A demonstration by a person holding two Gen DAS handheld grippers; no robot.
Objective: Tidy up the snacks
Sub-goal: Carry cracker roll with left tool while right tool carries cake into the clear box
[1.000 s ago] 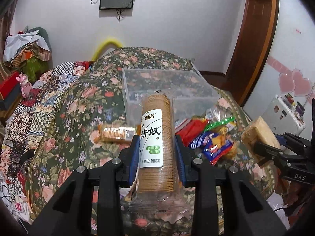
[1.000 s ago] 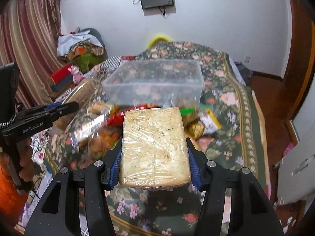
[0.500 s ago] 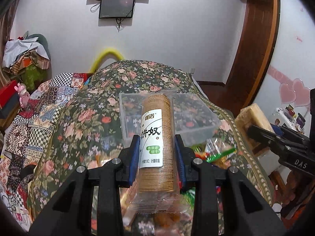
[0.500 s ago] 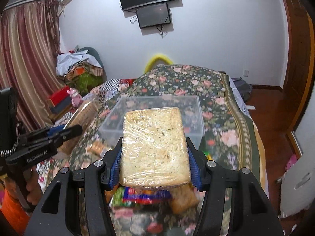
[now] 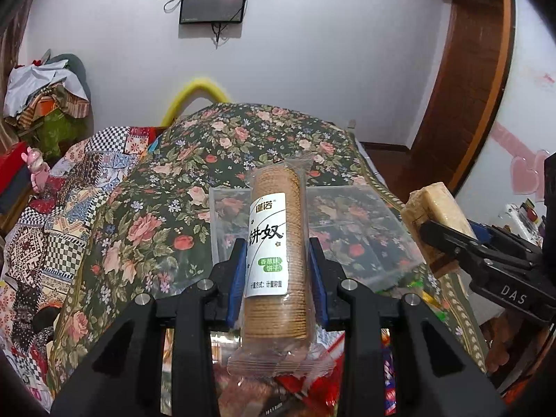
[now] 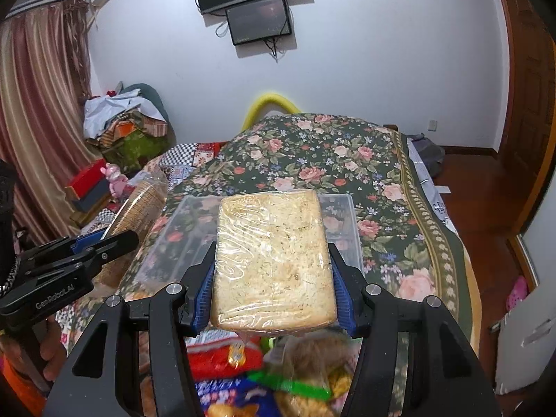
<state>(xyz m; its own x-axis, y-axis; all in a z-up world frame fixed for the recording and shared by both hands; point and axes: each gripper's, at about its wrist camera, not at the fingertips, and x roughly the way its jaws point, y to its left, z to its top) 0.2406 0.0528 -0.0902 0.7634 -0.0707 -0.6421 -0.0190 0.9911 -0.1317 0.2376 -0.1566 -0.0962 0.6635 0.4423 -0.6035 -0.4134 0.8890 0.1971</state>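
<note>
As both hands have carried forward, the left gripper [image 5: 276, 271] clamps the biscuit roll [image 5: 274, 253] and the right gripper [image 6: 272, 278] clamps the wrapped cake [image 6: 272, 260] — both now in front of the clear box [image 6: 342, 229], loose snacks [image 6: 226, 358] beneath — ready, likely, to drop in.

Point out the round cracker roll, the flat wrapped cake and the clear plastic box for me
round cracker roll [image 5: 272, 260]: left wrist view, on its white label.
flat wrapped cake [image 6: 272, 260]: right wrist view, middle of its top face.
clear plastic box [image 5: 365, 229]: left wrist view, on its right part.
</note>
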